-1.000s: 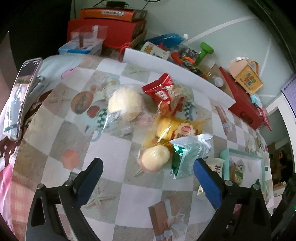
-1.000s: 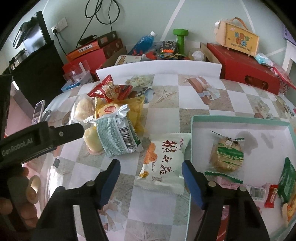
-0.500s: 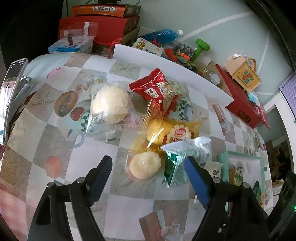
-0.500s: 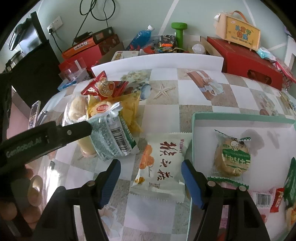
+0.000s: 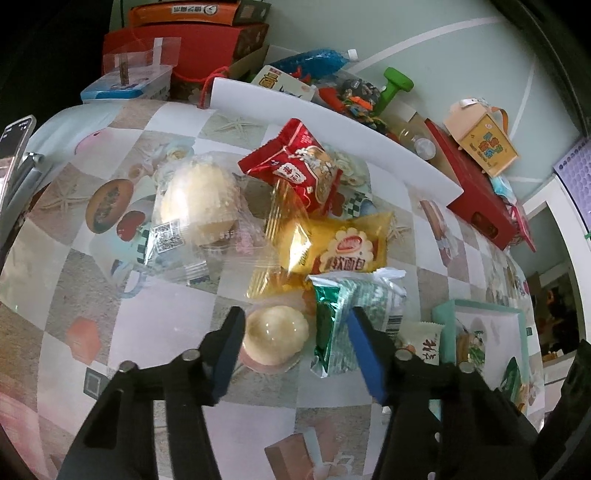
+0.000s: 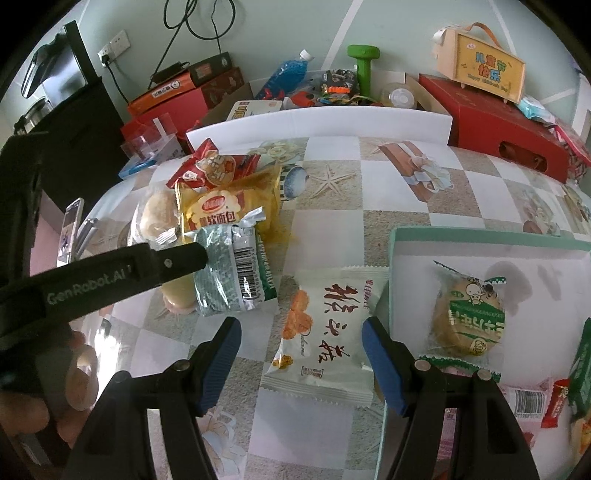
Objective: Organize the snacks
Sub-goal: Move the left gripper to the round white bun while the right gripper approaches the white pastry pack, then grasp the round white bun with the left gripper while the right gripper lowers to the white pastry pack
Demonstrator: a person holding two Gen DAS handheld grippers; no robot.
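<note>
L gripper (image 5: 295,334) jaws were closing round the pale round cake (image 5: 275,334), not yet pinched; R gripper (image 6: 301,341) open over white packet (image 6: 321,328). Next: grip, lift to teal box (image 6: 480,236).

A pale green wall (image 6: 399,29) with white diagonal stripes closes the back of the room. A white socket (image 6: 114,46) sits on it at the left, black cables (image 6: 192,26) hanging beside. Below stands a dark cabinet (image 6: 85,122). The desk (image 6: 369,184) wears a checkered cloth printed with starfish and gift boxes. Soft daylight falls evenly.
</note>
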